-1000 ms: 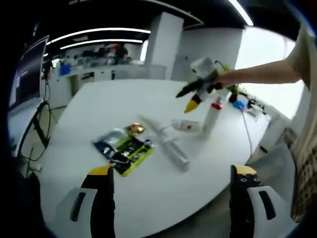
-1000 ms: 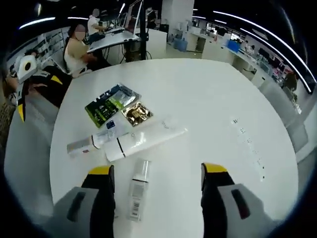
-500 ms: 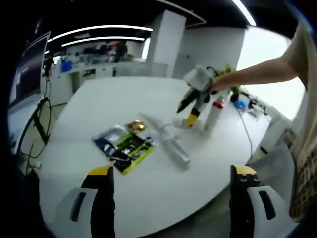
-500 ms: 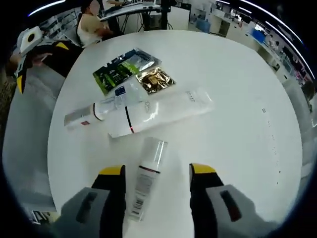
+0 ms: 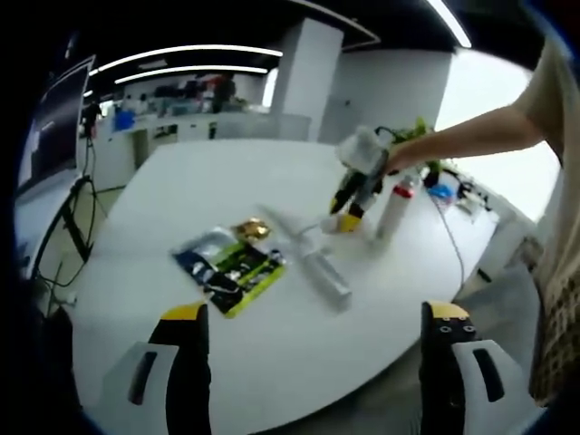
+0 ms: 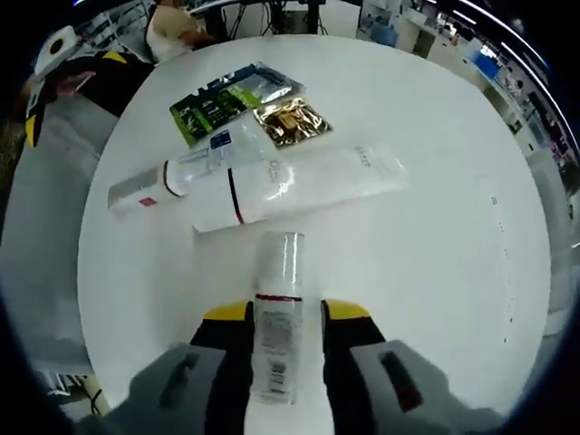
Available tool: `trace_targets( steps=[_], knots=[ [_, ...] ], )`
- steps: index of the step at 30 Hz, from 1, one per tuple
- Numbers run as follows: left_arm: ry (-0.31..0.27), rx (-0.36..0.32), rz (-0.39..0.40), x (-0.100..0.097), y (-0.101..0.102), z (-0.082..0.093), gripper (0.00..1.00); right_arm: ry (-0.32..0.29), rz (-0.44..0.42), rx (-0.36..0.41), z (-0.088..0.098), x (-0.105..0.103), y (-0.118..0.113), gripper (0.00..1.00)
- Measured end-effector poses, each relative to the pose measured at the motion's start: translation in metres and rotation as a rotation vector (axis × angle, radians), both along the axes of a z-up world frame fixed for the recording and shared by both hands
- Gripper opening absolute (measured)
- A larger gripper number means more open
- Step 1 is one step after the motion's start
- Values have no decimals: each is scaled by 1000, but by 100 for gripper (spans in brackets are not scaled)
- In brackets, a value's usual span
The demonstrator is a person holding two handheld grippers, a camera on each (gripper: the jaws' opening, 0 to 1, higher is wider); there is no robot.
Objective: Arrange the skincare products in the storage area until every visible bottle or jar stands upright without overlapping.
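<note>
A small bottle with a clear cap [image 6: 277,313] lies flat on the white table [image 6: 435,236]. My right gripper [image 6: 285,313] reaches down over it, its jaws pressed close against both sides. In the left gripper view the right gripper [image 5: 349,210] hangs low over the far side of the table beside an upright white bottle [image 5: 391,207]. A long white tube [image 6: 304,186] and a second bottle [image 6: 172,181] lie crossed just beyond. My left gripper [image 5: 314,362] stands open at the near table edge, holding nothing.
Green and black sachets [image 6: 227,101] and a gold sachet [image 6: 290,122] lie past the tube. The left gripper [image 6: 71,91] shows off the table's edge. A cable [image 5: 450,237] runs along the table near the upright bottle. A person sits at a desk [image 6: 177,20] behind.
My right gripper has come down over the lying clear-capped bottle and its jaws have narrowed from wide apart to tight on its sides. My left gripper has stayed put, open.
</note>
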State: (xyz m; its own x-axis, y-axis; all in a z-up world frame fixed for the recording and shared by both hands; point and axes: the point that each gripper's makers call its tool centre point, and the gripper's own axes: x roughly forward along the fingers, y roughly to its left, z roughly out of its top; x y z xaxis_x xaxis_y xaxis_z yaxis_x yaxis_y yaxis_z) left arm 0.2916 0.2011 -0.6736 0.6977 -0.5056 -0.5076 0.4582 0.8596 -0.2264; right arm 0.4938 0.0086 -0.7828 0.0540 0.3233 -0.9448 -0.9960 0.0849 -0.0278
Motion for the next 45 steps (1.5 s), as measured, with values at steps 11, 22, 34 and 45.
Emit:
trace_targets(
  steps=[11,22,34,45],
  knots=[
    [4,2,4,1,1,-1,94,2,8,-10,-2,1,-2,21],
    [4,5,4,0,1,-2,94,-5,-13,3,2,3,-1,20],
    [-8,-3,12,2,3,1,93,-89,-68,85,28,19,2,19],
    [-11,-27,10,2,1,4,93,-176,-143,196,69,24,-4,19]
  ],
)
